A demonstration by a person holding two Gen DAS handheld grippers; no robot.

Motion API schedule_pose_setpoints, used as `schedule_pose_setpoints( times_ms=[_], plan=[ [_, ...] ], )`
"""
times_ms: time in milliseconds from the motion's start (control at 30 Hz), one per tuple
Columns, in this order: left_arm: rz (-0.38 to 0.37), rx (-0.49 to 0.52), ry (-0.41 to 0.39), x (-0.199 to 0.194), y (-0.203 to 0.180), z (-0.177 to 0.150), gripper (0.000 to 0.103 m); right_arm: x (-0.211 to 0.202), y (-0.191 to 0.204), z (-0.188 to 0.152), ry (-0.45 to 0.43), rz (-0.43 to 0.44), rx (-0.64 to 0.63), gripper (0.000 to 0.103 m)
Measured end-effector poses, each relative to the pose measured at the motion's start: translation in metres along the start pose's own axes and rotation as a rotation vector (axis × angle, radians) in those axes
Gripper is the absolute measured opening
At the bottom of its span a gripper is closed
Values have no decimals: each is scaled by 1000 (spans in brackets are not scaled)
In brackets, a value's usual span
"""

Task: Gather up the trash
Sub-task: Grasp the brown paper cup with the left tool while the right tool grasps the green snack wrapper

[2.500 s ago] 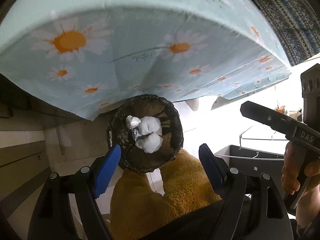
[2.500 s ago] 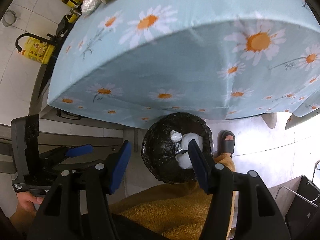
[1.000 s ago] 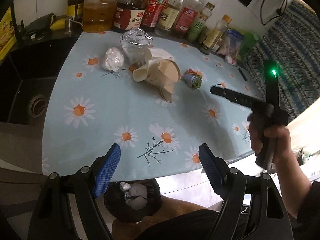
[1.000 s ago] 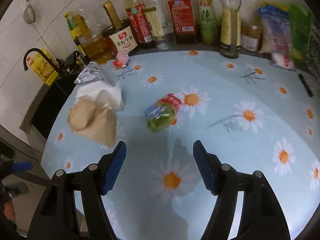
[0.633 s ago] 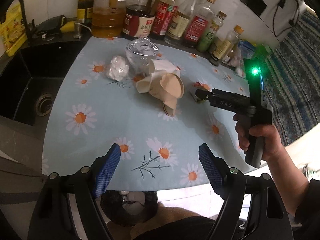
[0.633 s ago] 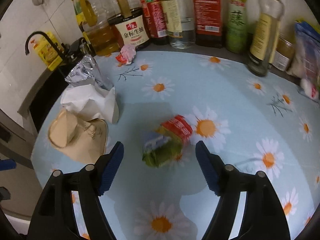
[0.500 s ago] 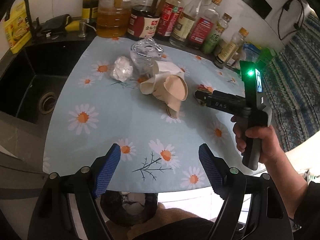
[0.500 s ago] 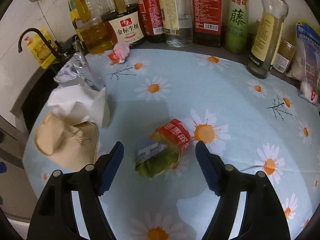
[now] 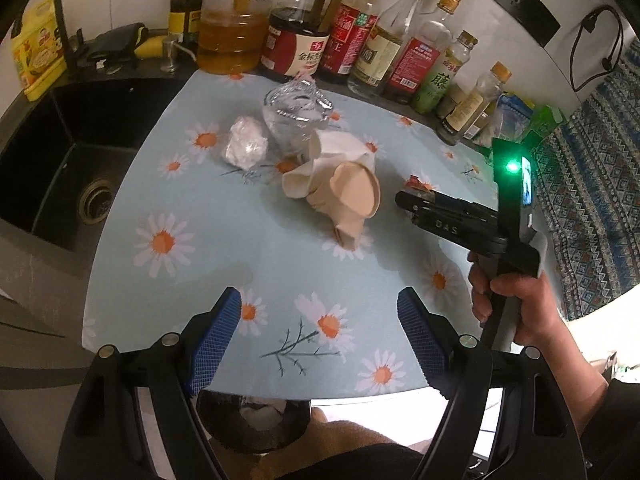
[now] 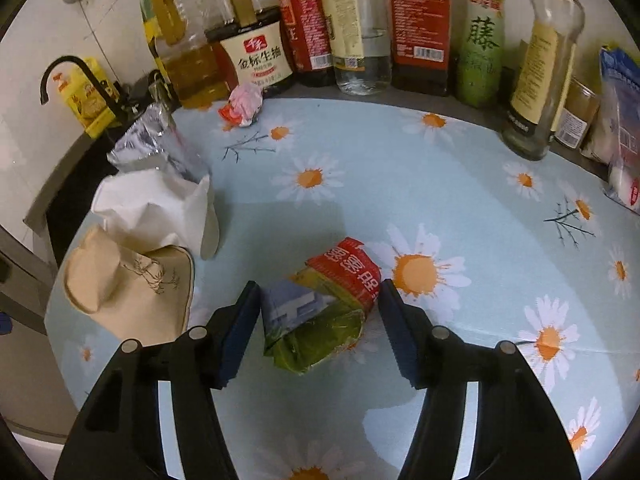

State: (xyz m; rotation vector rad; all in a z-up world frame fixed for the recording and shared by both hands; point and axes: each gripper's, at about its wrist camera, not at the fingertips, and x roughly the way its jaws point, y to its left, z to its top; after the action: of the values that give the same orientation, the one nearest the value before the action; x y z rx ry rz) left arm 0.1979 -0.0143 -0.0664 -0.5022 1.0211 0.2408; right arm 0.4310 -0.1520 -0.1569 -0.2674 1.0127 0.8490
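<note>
Wrapper [image 10: 324, 304] on table [image 10: 460, 200], bottles [image 10: 416, 20] behind

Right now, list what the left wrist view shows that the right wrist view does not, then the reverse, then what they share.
Left wrist view only: the sink, the trash bin below the table edge, the open left gripper, the hand holding the right gripper.

Right wrist view only: the pink wrapper; the right gripper, jaws just closing around the snack packet.

Both: daisy tablecloth, paper cups, bottles.

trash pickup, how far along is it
Done: white wads already lie in the bin under the table edge. In hand: the right gripper, just closing, straddles the green-red wrapper without clearly pinching it. Left: paper cups, foil, white wad, pink wrapper.
</note>
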Motion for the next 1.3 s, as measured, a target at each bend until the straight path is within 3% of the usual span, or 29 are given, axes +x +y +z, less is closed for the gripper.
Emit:
schedule_pose_setpoints(
  times_ms=[500,833,1033,1300],
  plan=[
    [9,92,9,31,-38,37,78,-50,-29,-22,-16,121,58,61],
    [106,123,-6,57,-48,55,78,-67,-52,-48,-18,148,115,61],
    [146,110,32,79,-43,60,78,-74,-59,-59,-22,161,123,61],
    [132,114,61,103,-46,64,76,-72,-64,-68,-6,141,135,61]
  ],
)
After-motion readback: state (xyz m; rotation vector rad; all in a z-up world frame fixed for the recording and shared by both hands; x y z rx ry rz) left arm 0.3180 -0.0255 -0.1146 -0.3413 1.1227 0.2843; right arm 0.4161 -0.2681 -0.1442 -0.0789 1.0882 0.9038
